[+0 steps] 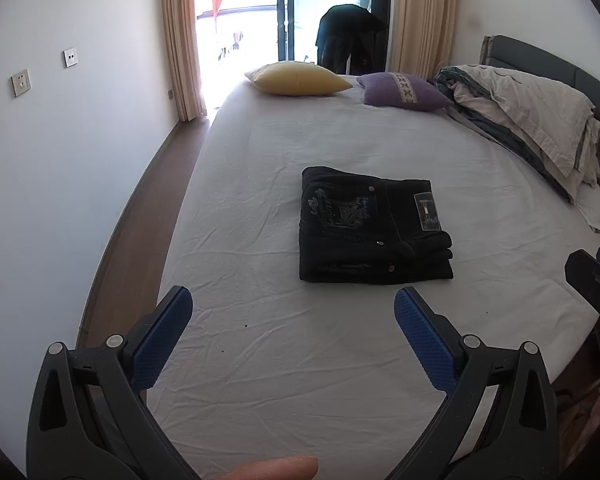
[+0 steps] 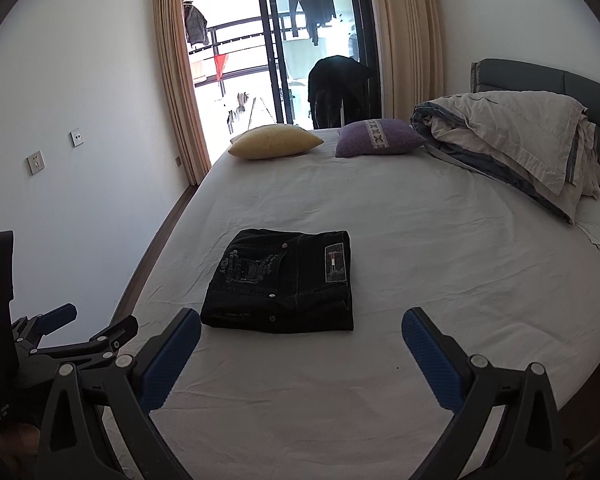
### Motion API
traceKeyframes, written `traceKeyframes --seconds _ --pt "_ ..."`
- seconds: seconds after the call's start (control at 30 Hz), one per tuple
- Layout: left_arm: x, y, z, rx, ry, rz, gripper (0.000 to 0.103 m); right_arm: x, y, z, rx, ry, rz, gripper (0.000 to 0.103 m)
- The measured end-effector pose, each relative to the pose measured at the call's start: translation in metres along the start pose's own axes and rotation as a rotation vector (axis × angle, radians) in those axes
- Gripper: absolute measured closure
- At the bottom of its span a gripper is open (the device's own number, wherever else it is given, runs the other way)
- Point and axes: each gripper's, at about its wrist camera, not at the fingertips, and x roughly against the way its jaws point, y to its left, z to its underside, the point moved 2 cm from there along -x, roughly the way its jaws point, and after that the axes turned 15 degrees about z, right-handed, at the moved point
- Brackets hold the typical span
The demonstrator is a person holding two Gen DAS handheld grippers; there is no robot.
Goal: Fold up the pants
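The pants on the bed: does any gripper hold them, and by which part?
No. The folded pants lie free on the bed; the left gripper and right gripper are open and empty.

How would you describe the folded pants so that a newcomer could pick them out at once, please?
Start at the large bed with the pale sheet. Near its middle, on the side away from the pillows, lie the pants, folded into a flat, dark rectangle. They are the only dark thing on the sheet, with a pale waistband patch and embroidered pocket, unlike the yellow pillow and purple pillow.
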Motion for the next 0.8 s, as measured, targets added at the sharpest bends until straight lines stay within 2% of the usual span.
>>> traceKeyframes --seconds 0.8 --pt "-0.016 -0.001 0.007 0.004 0.024 0.012 0.0 -0.011 0.006 0.007 0.012 0.051 -0.005 0.0"
